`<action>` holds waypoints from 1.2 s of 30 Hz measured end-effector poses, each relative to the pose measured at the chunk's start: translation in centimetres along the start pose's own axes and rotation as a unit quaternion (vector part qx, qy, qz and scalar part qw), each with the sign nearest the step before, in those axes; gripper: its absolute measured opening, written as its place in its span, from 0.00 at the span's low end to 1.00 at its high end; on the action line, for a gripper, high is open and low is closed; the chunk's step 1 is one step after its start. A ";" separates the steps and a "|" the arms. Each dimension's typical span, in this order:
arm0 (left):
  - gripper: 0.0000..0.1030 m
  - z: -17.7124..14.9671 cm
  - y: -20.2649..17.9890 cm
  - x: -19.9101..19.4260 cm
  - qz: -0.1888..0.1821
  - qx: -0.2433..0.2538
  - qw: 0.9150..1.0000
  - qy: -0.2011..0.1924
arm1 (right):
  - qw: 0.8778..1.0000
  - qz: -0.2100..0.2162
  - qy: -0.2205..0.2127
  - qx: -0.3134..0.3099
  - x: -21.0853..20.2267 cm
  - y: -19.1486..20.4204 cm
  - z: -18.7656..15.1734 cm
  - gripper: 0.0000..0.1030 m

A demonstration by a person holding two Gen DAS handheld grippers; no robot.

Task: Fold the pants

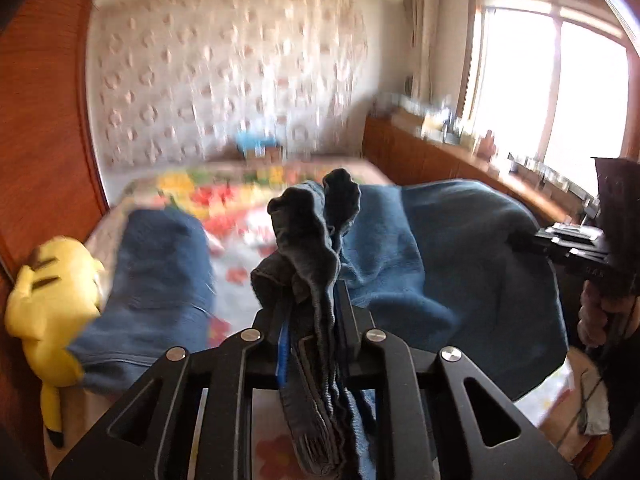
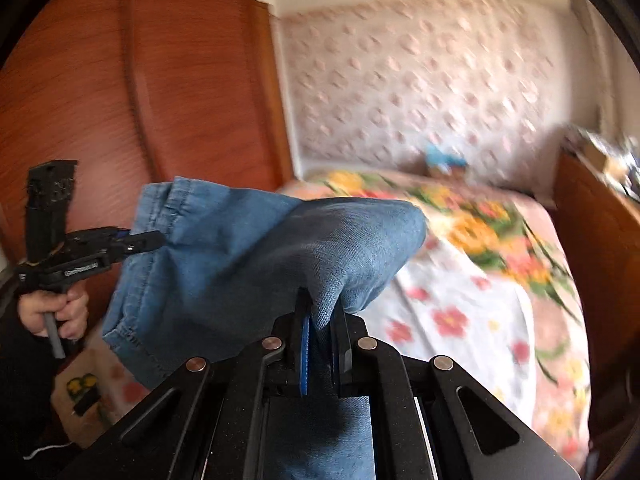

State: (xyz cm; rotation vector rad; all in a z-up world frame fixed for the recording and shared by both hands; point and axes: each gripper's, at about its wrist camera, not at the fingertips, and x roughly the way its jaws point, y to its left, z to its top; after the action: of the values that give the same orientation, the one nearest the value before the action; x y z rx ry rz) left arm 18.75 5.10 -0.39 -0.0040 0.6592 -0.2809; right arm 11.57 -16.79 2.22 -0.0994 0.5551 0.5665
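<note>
The blue pants point(image 1: 420, 248) hang in the air over the bed, held up at two places. My left gripper point(image 1: 312, 300) is shut on a bunched grey ribbed band point(image 1: 304, 236) of the pants, which sticks up past the fingertips. In the right wrist view my right gripper point(image 2: 320, 316) is shut on a fold of the blue denim point(image 2: 240, 248). The left gripper point(image 2: 154, 241) shows there at the left, pinching the cloth's far edge. The right gripper point(image 1: 524, 240) appears at the right of the left wrist view, partly hidden by the cloth.
A bed with a floral sheet point(image 2: 460, 300) lies below and ahead. A yellow plush toy point(image 1: 52, 292) sits at its left edge by a wooden wardrobe point(image 2: 140, 100). A low wooden cabinet point(image 1: 432, 152) with small items runs under the window. A person's hand point(image 2: 52, 312) grips the left handle.
</note>
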 end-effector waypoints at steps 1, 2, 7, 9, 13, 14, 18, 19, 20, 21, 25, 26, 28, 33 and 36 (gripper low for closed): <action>0.21 -0.2 -0.3 1.7 0.003 0.002 1.000 0.021 | 1.000 -0.018 0.016 0.002 1.3 -0.9 -0.7 0.08; 0.21 -0.5 -0.4 3.1 0.005 -0.001 0.999 0.038 | 0.999 -0.036 0.038 0.009 2.8 -2.1 -1.5 0.11; 0.29 -1.9 -0.4 5.0 0.016 -0.012 0.998 0.056 | 0.985 -0.139 0.093 0.034 6.5 -5.8 -3.7 0.21; 0.37 -1.8 -0.3 4.4 0.025 -0.013 0.998 0.052 | 0.988 -0.121 0.082 0.046 5.5 -5.7 -4.0 0.31; 0.47 -1.2 0.3 2.6 0.037 -0.016 0.999 0.032 | 0.993 -0.098 0.059 0.040 3.2 -4.1 -4.7 0.33; 0.47 -1.0 0.5 2.1 0.041 -0.017 0.999 0.027 | 0.994 -0.088 0.056 0.037 2.8 -3.4 -4.8 0.34; 0.47 -1.3 -0.1 0.8 0.041 -0.014 0.999 0.011 | 0.997 -0.057 0.051 0.032 1.9 -3.3 -6.7 0.35; 0.47 -1.5 -0.5 0.6 0.036 -0.009 0.999 0.009 | 0.997 -0.050 0.050 0.033 1.6 -3.2 -7.3 0.35; 0.47 -1.8 -1.0 0.5 0.030 -0.005 0.999 0.009 | 0.997 -0.042 0.051 0.032 1.3 -2.8 -7.8 0.35; 0.47 -1.9 -1.2 0.8 0.027 -0.002 1.000 0.012 | 0.997 -0.038 0.054 0.031 1.5 -3.1 -8.3 0.35; 0.47 -3.8 -3.0 1.7 0.011 0.008 0.999 0.032 | 0.996 -0.037 0.076 0.027 3.7 -4.3 -9.7 0.35; 0.47 -4.2 -3.3 2.0 0.009 0.011 0.999 0.037 | 0.995 -0.039 0.083 0.026 3.8 -4.6 -10.3 0.35; 0.47 -5.3 -3.6 2.9 0.008 0.016 0.999 0.051 | 0.994 -0.045 0.094 0.023 3.4 -4.9 -10.8 0.37; 0.47 -7.5 -2.9 5.3 0.024 0.012 0.996 0.084 | 0.993 -0.042 0.103 0.028 2.6 -6.5 -11.5 0.43; 0.47 -8.1 -2.6 5.5 0.024 0.005 0.996 0.083 | 0.994 -0.044 0.097 0.021 1.7 -6.8 -11.6 0.45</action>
State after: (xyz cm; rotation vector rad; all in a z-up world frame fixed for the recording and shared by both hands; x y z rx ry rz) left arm 17.32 1.88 -9.92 0.0445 0.8210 -0.2400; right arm 10.95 -24.52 -8.90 -0.1389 0.7476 0.4620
